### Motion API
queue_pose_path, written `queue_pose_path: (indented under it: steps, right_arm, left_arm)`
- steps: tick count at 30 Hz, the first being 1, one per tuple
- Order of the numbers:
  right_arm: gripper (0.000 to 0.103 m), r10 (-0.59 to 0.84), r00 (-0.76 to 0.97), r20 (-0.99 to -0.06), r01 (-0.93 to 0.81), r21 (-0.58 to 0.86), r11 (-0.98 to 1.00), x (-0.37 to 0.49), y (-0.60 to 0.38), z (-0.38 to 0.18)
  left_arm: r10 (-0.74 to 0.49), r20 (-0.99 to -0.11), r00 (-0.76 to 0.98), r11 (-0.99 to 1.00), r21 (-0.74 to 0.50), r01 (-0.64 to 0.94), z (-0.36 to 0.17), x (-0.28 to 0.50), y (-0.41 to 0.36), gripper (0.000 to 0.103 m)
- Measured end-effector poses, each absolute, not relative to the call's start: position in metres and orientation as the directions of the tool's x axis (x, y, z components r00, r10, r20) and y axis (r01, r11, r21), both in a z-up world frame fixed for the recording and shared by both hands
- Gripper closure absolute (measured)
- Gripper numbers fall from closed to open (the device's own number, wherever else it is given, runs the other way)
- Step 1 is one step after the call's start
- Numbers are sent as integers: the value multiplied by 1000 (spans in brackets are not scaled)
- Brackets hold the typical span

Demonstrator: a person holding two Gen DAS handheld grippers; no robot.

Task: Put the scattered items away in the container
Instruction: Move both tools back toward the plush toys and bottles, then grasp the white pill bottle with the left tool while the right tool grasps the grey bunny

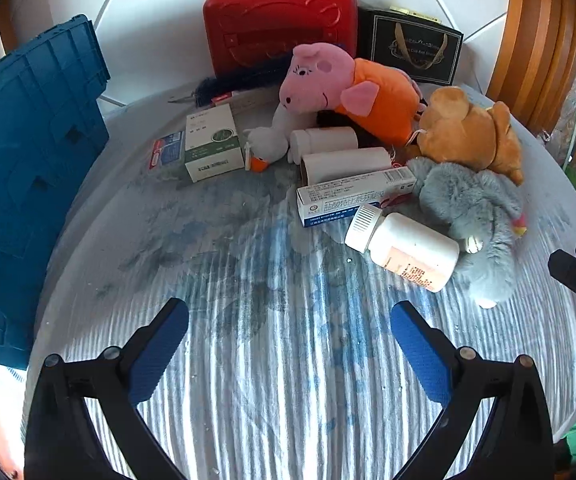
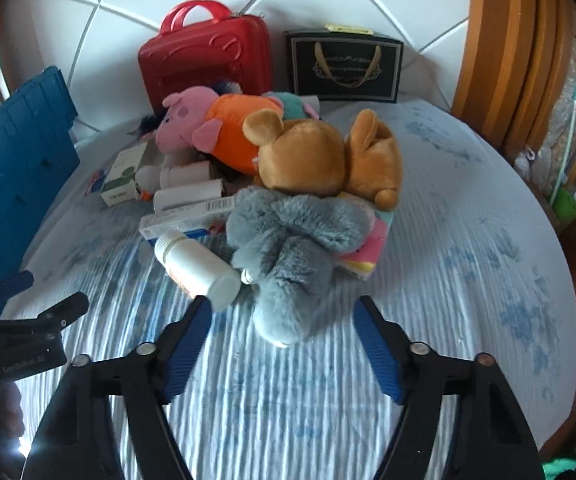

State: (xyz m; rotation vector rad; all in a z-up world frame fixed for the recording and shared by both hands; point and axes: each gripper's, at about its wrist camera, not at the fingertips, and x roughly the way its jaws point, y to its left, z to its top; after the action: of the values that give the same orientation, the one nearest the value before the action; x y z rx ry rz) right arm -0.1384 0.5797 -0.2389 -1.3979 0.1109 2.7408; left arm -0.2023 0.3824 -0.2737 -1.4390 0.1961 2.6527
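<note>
A pile of items lies on a round table with a striped cloth point(image 1: 272, 312): a pink pig plush point(image 1: 340, 88), a brown plush point(image 1: 468, 132), a grey plush point(image 1: 476, 216), a white pill bottle point(image 1: 404, 246) on its side, flat medicine boxes point(image 1: 352, 196), a green-and-white box point(image 1: 212, 142) and two white tubs point(image 1: 324, 140). A blue crate point(image 1: 28, 160) stands at the left. My left gripper point(image 1: 288, 320) is open and empty, short of the pile. My right gripper point(image 2: 284, 316) is open around the near end of the grey plush point(image 2: 288, 256), with the pill bottle point(image 2: 196, 266) by its left finger.
A red plastic case point(image 1: 276, 28) and a black gift bag point(image 1: 412, 48) stand against the white wall at the back. Wooden furniture point(image 2: 504, 52) is at the right. The table edge curves down on the right in the right wrist view point(image 2: 560, 280).
</note>
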Motion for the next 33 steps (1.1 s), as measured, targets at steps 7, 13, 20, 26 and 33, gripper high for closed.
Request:
queue_pose_path:
  steps: [7,13,20,26,33]
  right_arm:
    - [36,84,-530,-844,-43,-72,-996,-186,562,-303]
    - [36,-98,-519,-849,108,49,-993,-187,525,-317]
    - [35,-136,-552,-823,62,122,-991,-172,534,-299]
    - [31,-5,-570,-821,-111,84,-990,-153,579,-286]
    - [21,-13,-557,-831,-150,116,-982,-184,600,-291]
  left_arm:
    - [-11,-864,-503,-984,98,-146,-335,-247,389,0]
    - [-38,-857,-514,-989,105,-101,-333,-260,372,0]
    - [75,-835,-545,-992,-6,-128,-299,-250,377,0]
    - [143,-868,-476,-980,-57,-190,-318,-258,417,0]
    - [116,-909,-400,-982,-44,-184,-353,-271,428,15]
